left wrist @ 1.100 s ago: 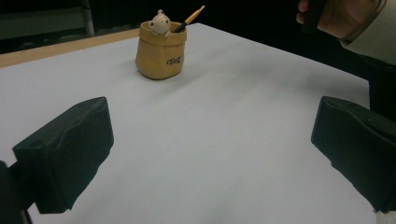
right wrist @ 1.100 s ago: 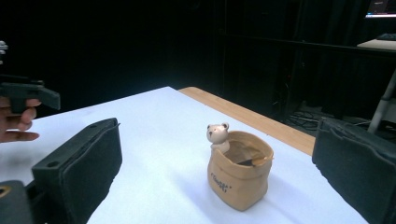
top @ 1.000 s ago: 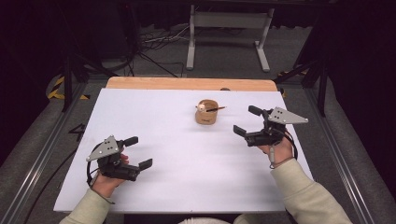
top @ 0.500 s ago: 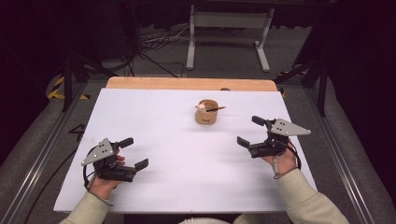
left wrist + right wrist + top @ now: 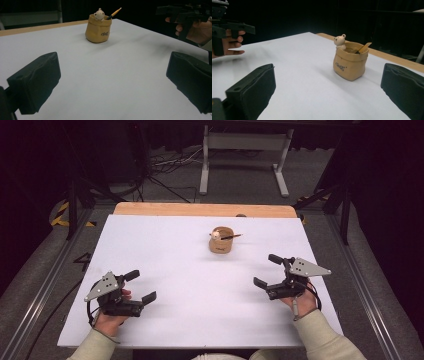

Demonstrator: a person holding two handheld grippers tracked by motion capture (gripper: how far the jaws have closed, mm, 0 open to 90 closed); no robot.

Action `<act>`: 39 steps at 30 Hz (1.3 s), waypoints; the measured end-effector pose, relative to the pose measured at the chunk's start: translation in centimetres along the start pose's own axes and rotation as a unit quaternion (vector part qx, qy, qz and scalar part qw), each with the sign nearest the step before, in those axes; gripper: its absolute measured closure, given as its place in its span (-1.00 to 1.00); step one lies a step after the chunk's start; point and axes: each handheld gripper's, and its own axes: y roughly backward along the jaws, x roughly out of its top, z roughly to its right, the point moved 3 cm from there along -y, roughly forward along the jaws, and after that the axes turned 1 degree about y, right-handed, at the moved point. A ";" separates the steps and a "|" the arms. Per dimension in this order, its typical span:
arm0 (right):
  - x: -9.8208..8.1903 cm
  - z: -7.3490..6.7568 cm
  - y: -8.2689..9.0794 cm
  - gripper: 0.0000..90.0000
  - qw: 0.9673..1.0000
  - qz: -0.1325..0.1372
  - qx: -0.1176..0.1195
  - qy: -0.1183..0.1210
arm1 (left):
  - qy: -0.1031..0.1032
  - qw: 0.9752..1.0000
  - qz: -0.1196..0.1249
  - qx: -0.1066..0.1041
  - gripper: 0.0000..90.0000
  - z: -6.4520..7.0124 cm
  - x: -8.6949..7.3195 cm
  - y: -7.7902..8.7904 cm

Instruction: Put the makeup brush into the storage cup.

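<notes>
A tan sack-shaped pot stands upright on the white table, right of centre toward the back. A small bear figure sits on its rim and a pencil leans out of it. My left gripper rests near the front left edge, open, nothing between its jaws. My right gripper sits at the front right, open and empty as well, its jaws pointing left of the pot. In the left gripper view the other hand's gripper appears at the top right.
A wooden strip borders the table's far edge. Beyond it stand a metal stand and loose cables on the dark floor. Metal rails run along both sides of the table.
Both hands have drawn back toward the front edge. The right gripper moved away from the pot, down and slightly right. The pot has not moved.
</notes>
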 end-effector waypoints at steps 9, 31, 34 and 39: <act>-1.6 -0.6 0.1 -1.00 1.000 -0.011 0.000 -0.004 | -0.002 1.000 0.001 -0.004 -0.99 0.0 -0.5 0.0; -3.7 -1.2 -0.2 -0.98 1.000 -0.013 -0.015 -0.003 | 0.011 1.000 0.006 0.009 -0.99 -0.1 -1.6 -0.4; -3.7 -1.2 -0.2 -0.98 1.000 -0.015 -0.014 -0.002 | 0.008 1.000 0.006 0.011 -0.99 -0.1 -1.5 -0.4; -3.7 -1.2 -0.2 -0.98 1.000 -0.014 -0.014 0.000 | 0.008 1.000 0.006 0.012 -0.99 -0.1 -1.5 -0.4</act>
